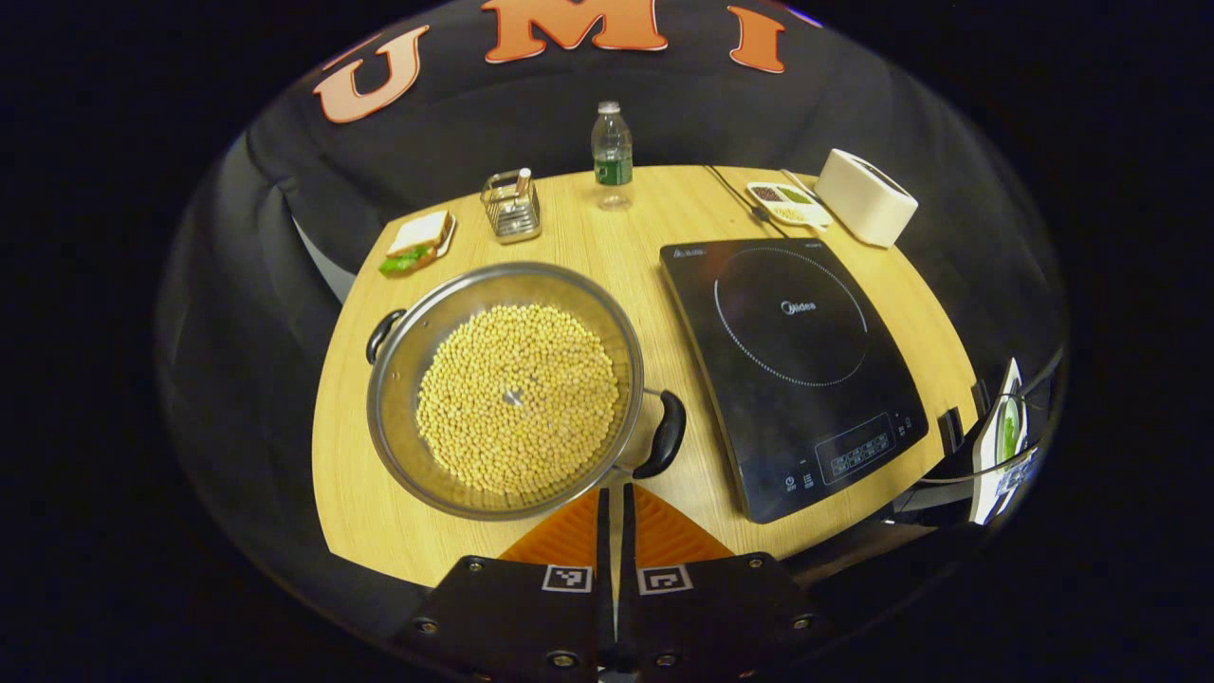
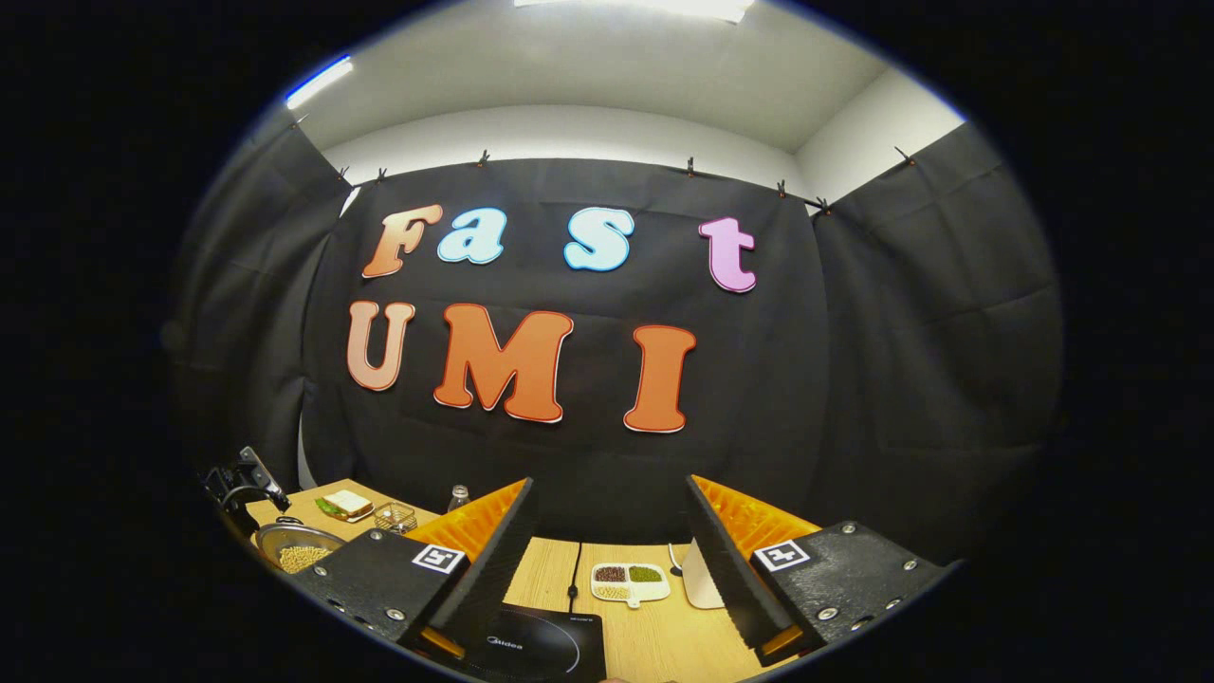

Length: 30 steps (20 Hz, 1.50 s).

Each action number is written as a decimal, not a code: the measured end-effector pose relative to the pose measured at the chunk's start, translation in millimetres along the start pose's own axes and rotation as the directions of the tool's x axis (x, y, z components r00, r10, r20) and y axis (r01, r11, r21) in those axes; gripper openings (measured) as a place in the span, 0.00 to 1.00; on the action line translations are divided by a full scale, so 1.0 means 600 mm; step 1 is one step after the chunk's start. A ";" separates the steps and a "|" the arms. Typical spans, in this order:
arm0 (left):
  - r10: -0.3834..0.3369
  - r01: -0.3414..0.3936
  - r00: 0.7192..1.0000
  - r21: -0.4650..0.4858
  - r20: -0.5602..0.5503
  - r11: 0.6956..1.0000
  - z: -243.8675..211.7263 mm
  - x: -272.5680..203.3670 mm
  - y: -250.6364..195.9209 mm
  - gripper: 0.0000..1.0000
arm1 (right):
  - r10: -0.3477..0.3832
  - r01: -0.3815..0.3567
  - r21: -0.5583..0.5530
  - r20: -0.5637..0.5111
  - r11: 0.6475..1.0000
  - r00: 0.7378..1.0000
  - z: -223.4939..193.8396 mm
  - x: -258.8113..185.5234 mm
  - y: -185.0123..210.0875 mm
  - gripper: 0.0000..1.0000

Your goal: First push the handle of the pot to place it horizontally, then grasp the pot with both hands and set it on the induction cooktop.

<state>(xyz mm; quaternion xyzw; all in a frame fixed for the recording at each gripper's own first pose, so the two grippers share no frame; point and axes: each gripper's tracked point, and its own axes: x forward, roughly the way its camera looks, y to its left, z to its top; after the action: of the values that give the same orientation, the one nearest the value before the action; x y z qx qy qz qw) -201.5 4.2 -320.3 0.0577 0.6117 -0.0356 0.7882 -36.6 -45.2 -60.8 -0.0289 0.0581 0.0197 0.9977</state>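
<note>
A steel pot [image 1: 408, 379] filled with yellow beans sits on the left half of the wooden table. Its two black handles lie on a diagonal, one at the far left [image 1: 382, 334] and one at the near right [image 1: 666, 433]. My left gripper [image 1: 615, 491] is shut and holds nothing; its tips are just in front of the pot's near rim, beside the near-right handle. The black induction cooktop [image 1: 792, 370] lies to the right of the pot. My right gripper [image 2: 609, 482] is open and held high, pointing at the back wall, above the cooktop [image 2: 545, 650]. The pot [image 2: 294, 552] is far to its left.
Along the table's back stand a sandwich on a plate [image 1: 417, 243], a wire holder [image 1: 510, 205], a water bottle [image 1: 613, 154], a divided dish of grains [image 1: 785, 201] and a white toaster [image 1: 865, 195]. A cable [image 1: 735, 194] runs to the cooktop.
</note>
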 end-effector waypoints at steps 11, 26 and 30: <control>-0.003 -0.011 0.986 -0.088 -0.167 0.996 -0.065 0.079 -0.009 0.03 | 0.064 -0.065 -0.002 -0.069 0.998 0.996 -0.073 -0.010 -0.054 0.95; -0.137 0.128 0.957 -0.050 -0.257 0.991 -0.024 0.147 -0.041 0.02 | -0.160 0.154 -0.056 -0.124 0.986 0.979 -0.080 -0.028 -0.044 0.95; -0.143 0.138 0.953 -0.034 -0.267 0.990 -0.012 0.156 -0.050 0.01 | -0.163 0.155 -0.066 -0.140 0.986 0.977 -0.080 -0.016 -0.028 0.95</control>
<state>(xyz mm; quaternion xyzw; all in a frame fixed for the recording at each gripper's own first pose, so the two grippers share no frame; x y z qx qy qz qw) -189.1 -23.3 -414.3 0.0125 0.7156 -0.0789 0.6940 -51.1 -65.5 -106.2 -0.0622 0.1273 -0.0606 0.9881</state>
